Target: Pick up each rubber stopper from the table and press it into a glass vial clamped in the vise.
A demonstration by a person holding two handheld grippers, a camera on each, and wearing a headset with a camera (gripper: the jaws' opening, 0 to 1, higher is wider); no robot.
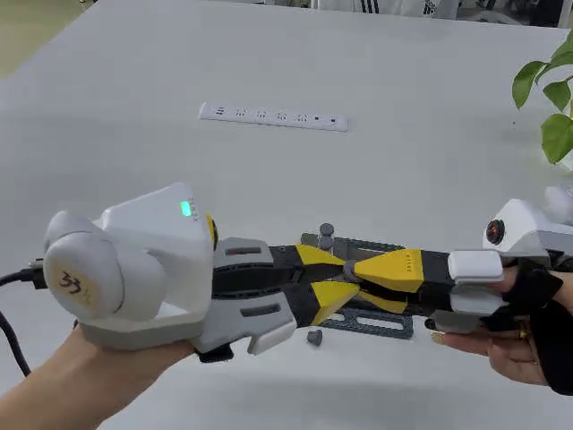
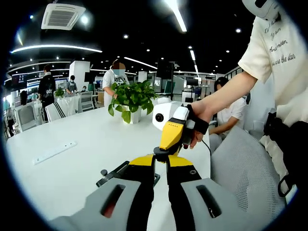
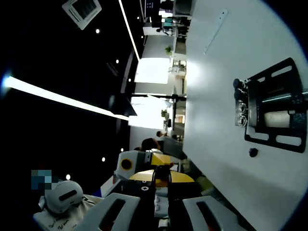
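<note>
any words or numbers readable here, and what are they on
"33": handwritten on the round white cap at the back of the left gripper
"are the star": printed on the person's white T-shirt; the lines above it are too blurred to read
Marks on the power strip: too small to read

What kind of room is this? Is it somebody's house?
Probably not a house. It looks like a big open office or lab: a long white table with a power strip, strip lights and a vent in the ceiling, and people standing around.
</note>
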